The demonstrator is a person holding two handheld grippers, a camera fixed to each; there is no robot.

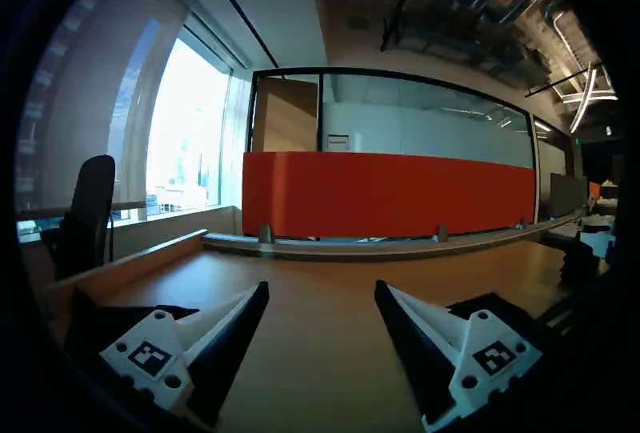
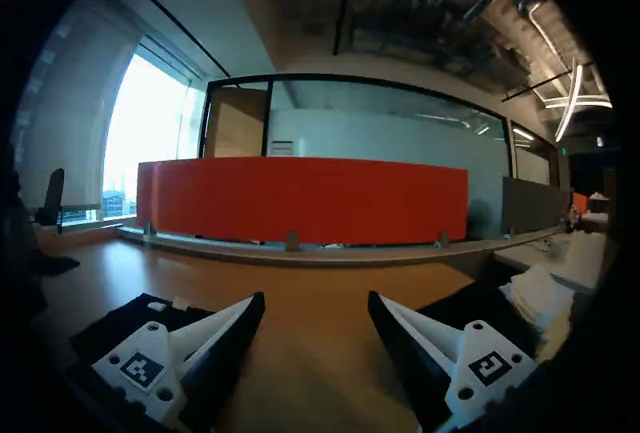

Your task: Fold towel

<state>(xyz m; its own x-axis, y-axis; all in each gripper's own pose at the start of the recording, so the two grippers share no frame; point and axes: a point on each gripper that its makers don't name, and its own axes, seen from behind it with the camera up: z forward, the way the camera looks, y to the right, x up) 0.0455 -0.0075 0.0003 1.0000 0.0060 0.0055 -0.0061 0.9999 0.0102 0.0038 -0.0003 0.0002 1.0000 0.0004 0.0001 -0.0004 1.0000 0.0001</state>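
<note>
Closest in, the left claw (image 1: 321,284) hangs wide open just above a bare wooden worktop (image 1: 320,361), its two white-and-black fingers spread apart with nothing between them. In the right gripper view, the right claw (image 2: 316,295) is parted just as wide and also grips nothing.

Behind the right claw's finger at 8 o'clock, a dark towel (image 2: 128,313) with a small pale tag lies rumpled on the wood, touched by neither claw. At 4 o'clock in the same view, a pale folded stack (image 2: 544,293) sits near the worktop's edge; whether it is cloth or paper cannot be told. More dark shapes lie behind both fingers in the left gripper view, too shadowed to name.

Farther back, a low rail runs along the far edge of the worktop, carrying an orange divider panel (image 1: 384,193) from 9 to 3 o'clock. A black office chair (image 1: 84,221) stands at 9 o'clock in the left gripper view, beside a bright window (image 1: 188,133). Beyond the panel rises a glass wall (image 1: 424,121), and at 2 o'clock angled strip lights (image 1: 588,97) glow beneath exposed ceiling pipes.
</note>
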